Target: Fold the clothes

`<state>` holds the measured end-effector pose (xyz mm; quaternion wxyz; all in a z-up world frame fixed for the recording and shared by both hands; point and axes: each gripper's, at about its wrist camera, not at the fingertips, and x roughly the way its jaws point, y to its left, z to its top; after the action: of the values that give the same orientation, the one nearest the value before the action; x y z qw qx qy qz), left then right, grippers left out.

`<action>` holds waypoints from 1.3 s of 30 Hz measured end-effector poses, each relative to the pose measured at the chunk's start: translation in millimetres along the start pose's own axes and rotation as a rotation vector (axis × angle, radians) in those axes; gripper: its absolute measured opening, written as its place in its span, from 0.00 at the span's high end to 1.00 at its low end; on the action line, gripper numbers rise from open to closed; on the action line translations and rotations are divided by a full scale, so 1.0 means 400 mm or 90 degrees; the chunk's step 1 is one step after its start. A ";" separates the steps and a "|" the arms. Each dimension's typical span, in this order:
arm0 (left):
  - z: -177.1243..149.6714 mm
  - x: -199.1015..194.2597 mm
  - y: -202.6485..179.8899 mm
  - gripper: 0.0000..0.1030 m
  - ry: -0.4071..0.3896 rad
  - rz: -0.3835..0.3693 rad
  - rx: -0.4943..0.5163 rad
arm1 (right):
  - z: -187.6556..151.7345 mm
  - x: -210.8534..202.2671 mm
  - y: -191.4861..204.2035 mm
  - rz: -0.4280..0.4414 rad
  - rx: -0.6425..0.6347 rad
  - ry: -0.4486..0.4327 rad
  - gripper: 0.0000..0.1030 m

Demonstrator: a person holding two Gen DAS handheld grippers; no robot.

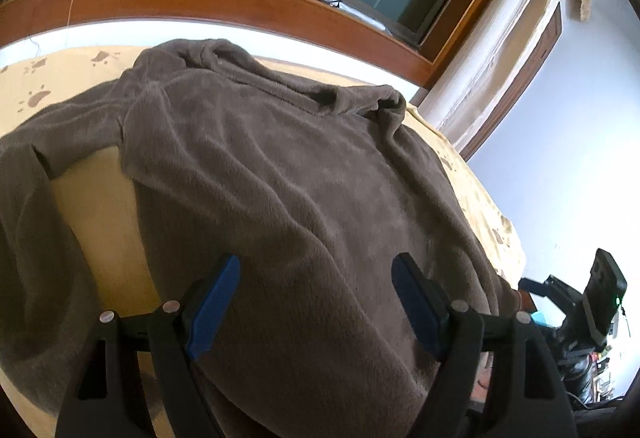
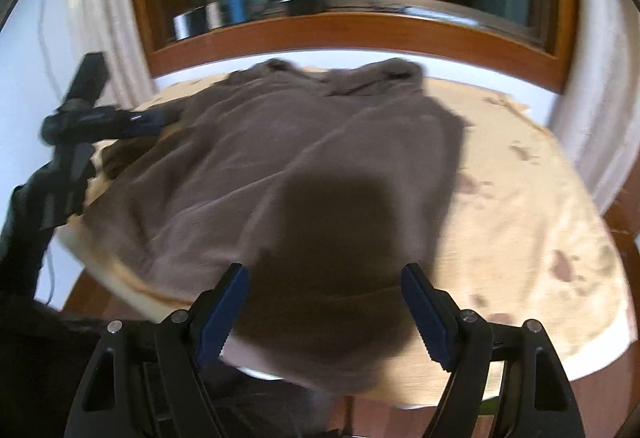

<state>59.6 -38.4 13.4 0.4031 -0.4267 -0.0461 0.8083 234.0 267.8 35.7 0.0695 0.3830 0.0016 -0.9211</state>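
Fingers [image 1: 218,302] of both grippers spread wide, holding nothing; risk bunching brown fleece top [image 1: 280,166] if pinching several layers.

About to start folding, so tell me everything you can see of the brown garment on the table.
The brown garment looks like soft, plush fleece, a long-sleeved top. It lies spread and rumpled on the cream paw-print cloth, collar bunched at the far end near the window. One sleeve trails off to one side; the near hem hangs over the table's front edge. Nothing is folded yet. Both the left gripper and right gripper hover open over the near hem, fingers not pinching it.
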 end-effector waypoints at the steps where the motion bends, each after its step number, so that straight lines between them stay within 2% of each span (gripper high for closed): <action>1: -0.003 0.002 -0.001 0.21 0.000 0.005 0.001 | -0.004 0.006 0.020 0.007 -0.014 0.002 0.22; 3: -0.009 0.008 -0.004 0.20 0.000 0.017 0.003 | -0.012 0.019 0.061 0.005 -0.048 0.012 0.22; 7: -0.015 0.025 -0.005 0.20 -0.001 0.050 0.006 | -0.031 0.078 0.104 -0.044 -0.095 0.044 0.22; 12: -0.020 0.056 -0.006 0.18 0.003 0.106 0.024 | -0.032 0.128 0.037 -0.092 -0.033 0.067 0.22; 14: -0.024 0.071 -0.006 0.18 0.010 0.114 0.027 | -0.035 0.141 0.010 -0.089 -0.005 0.078 0.19; 17: -0.028 0.087 -0.010 0.17 0.017 0.123 0.035 | -0.043 0.151 -0.010 -0.091 0.010 0.079 0.01; 22: -0.032 0.097 -0.019 0.15 0.018 0.136 0.053 | -0.048 0.158 -0.022 -0.071 -0.003 0.068 0.00; 29: -0.036 0.102 -0.021 0.13 0.020 0.140 0.061 | -0.041 0.153 -0.005 -0.089 -0.005 0.061 0.01; 30: -0.036 0.102 -0.022 0.12 0.021 0.140 0.061 | -0.037 0.145 -0.006 -0.093 -0.007 0.057 0.05; 32: -0.036 0.103 -0.023 0.11 0.022 0.139 0.061 | -0.023 0.121 -0.015 -0.104 -0.006 0.043 0.19; 34: -0.037 0.104 -0.023 0.10 0.022 0.138 0.061 | -0.008 0.091 -0.030 -0.128 -0.004 0.028 0.49; 37: -0.037 0.106 -0.023 0.08 0.023 0.137 0.062 | 0.005 0.058 -0.072 -0.203 -0.024 0.018 0.62; 39: -0.037 0.107 -0.023 0.07 0.023 0.136 0.063 | 0.005 0.048 -0.120 -0.260 -0.022 0.020 0.62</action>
<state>62.6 -6.6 -20.2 0.3362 -0.4234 0.0470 0.8399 213.0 312.6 21.2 -0.1118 0.3875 0.0962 -0.9100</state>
